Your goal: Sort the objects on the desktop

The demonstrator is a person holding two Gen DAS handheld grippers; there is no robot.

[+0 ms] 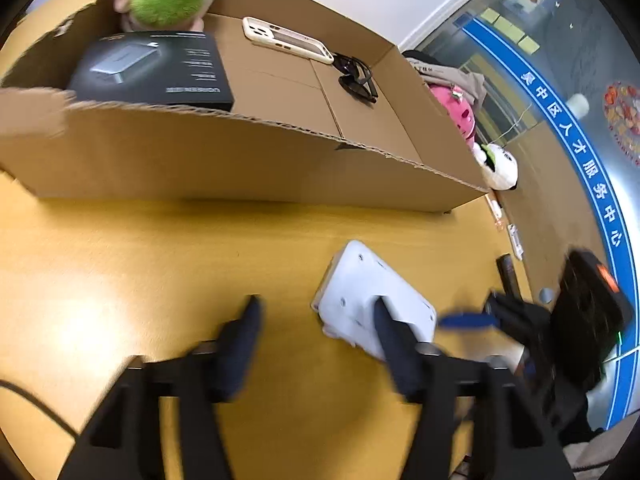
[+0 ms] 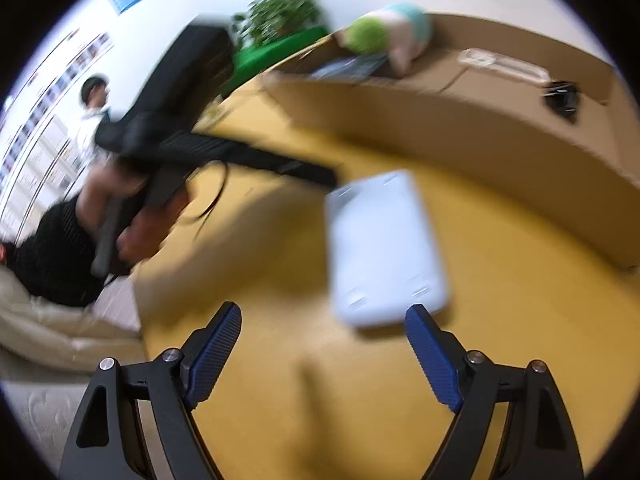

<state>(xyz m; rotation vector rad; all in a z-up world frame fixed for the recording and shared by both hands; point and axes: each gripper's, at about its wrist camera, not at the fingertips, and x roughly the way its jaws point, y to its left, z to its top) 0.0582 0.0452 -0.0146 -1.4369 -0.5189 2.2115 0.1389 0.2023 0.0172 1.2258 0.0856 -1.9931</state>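
Closing now risks a skewed pinch: the left gripper (image 1: 316, 312) stands open, one finger over the white box (image 1: 372, 300) lying flat on the yellow table (image 1: 120, 260); the right gripper (image 2: 324, 320), open and empty, could knock it aside

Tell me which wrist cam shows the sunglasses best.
Left wrist: the sunglasses lie sharp on the floor of the box, beside the phone. In the right wrist view they are a small, blurred dark shape near the frame edge.
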